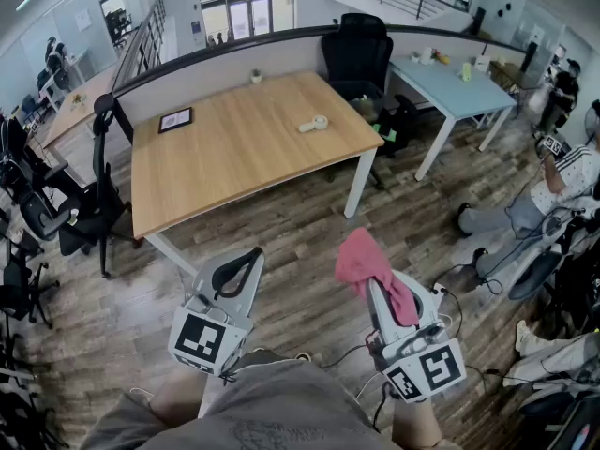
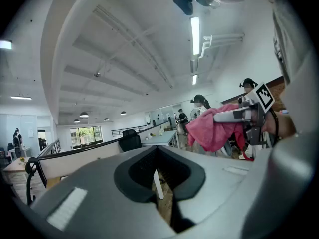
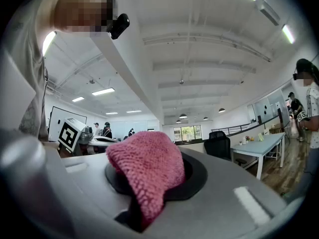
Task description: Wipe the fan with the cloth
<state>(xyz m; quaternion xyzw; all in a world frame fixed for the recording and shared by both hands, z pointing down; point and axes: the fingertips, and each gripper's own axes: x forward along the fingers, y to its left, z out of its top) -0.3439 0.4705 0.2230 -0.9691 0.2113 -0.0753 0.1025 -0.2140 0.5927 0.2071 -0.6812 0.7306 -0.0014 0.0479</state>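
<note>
A small white hand-held fan (image 1: pixel 314 124) lies on the wooden table (image 1: pixel 234 157), far ahead of both grippers. My right gripper (image 1: pixel 373 277) is shut on a pink cloth (image 1: pixel 367 262), which bunches up above its jaws and hangs down along its body. In the right gripper view the cloth (image 3: pixel 147 168) fills the jaw gap of that gripper (image 3: pixel 149 198). My left gripper (image 1: pixel 246 256) is held level beside it, shut with nothing in it. In the left gripper view its jaws (image 2: pixel 158 183) stand closed, and the pink cloth (image 2: pixel 214 126) shows at the right.
A black-framed tablet (image 1: pixel 175 119) and a small plant (image 1: pixel 256 76) sit on the wooden table. A black office chair (image 1: pixel 358 52) and a light blue table (image 1: pixel 450 82) stand behind. Chairs (image 1: pixel 84 214) are at the left; a seated person (image 1: pixel 562 181) and floor cables at the right.
</note>
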